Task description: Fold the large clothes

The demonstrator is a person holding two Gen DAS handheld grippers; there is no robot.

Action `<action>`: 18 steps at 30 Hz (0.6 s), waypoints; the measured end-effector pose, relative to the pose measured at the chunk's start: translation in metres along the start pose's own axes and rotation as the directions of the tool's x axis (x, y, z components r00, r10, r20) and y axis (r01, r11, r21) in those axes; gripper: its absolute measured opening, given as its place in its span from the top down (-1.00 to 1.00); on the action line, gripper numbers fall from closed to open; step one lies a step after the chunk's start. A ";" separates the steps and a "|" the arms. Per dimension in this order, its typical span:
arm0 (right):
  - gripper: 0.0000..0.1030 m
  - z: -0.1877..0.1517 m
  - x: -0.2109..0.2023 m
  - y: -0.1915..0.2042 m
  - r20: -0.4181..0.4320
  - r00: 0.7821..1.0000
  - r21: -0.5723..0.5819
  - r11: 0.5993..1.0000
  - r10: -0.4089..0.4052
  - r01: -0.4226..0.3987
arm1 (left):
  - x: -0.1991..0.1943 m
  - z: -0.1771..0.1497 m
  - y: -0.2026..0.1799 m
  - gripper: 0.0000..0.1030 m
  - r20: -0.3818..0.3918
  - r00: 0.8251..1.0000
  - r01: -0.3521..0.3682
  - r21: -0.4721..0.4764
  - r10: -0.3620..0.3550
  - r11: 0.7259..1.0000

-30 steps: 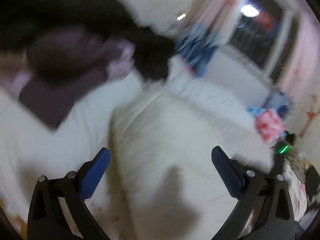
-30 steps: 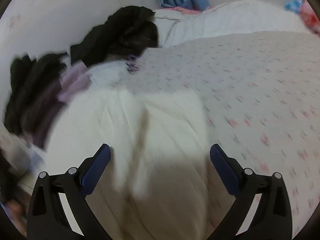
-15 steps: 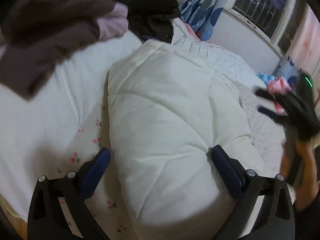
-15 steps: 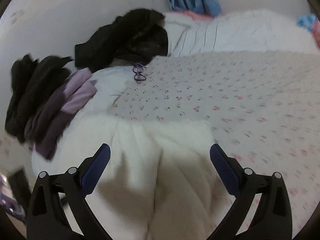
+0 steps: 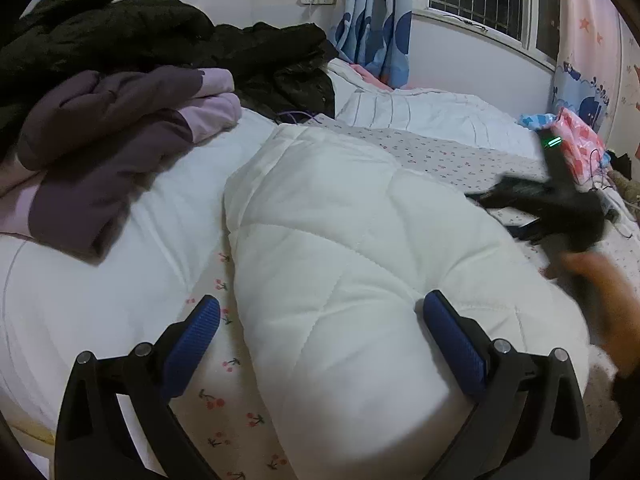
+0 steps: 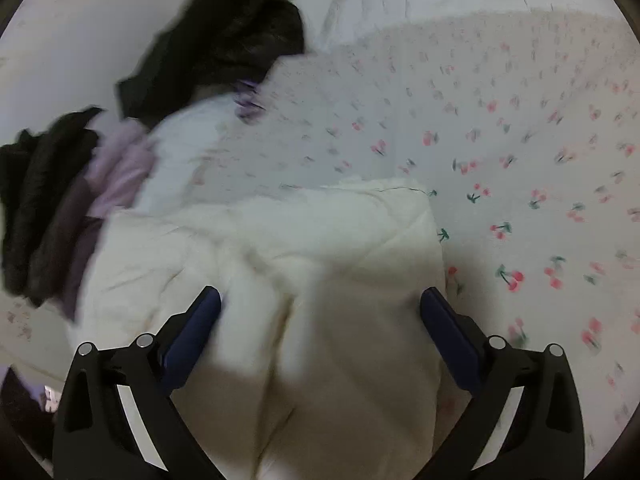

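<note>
A folded white quilted garment (image 5: 340,264) lies as a thick bundle on the cherry-print bed sheet (image 5: 224,392). My left gripper (image 5: 318,328) hangs open just above its near end, blue fingers apart and empty. The right wrist view shows the same white bundle (image 6: 320,280), blurred, under my right gripper (image 6: 320,320), which is open and holds nothing. From the left wrist view the right gripper (image 5: 532,204) appears blurred over the bundle's right edge, with a hand (image 5: 608,296) behind it.
A folded purple and lilac garment (image 5: 104,152) lies left of the bundle. Black coats (image 5: 160,44) are heaped behind it by the wall. A striped white duvet (image 5: 432,112), pink and blue items (image 5: 576,140), curtains and a window stand at the far side.
Both grippers stayed open. The left view steadied and drew back a little from the bundle. The right gripper dropped lower toward the bundle's right side and is still moving.
</note>
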State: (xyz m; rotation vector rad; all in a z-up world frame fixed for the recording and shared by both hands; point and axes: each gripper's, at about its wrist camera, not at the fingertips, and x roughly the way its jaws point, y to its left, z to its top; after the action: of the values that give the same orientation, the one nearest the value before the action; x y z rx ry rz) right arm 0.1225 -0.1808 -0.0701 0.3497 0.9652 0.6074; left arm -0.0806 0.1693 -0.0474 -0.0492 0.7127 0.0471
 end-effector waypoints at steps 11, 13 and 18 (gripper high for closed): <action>-0.88 -0.136 -0.039 0.025 -0.020 1.000 -0.159 0.987 -0.019 0.016 | -0.006 -0.003 -0.012 -0.89 0.001 1.000 -0.022 0.073 0.022 0.997; -0.87 -0.133 -0.040 0.026 -0.030 0.999 -0.157 0.988 -0.023 0.018 | -0.008 -0.004 -0.022 -0.89 0.024 0.999 -0.051 0.111 0.048 0.993; -0.87 -0.132 -0.052 0.028 -0.045 0.999 -0.145 0.989 -0.022 0.015 | -0.014 -0.005 -0.029 -0.89 0.053 0.997 -0.070 0.161 0.062 0.985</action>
State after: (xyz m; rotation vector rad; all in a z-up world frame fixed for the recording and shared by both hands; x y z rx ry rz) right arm -0.0204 -0.1901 -0.0912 0.1986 0.9620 0.6670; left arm -0.0926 0.1402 -0.0407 0.1315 0.6680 0.0529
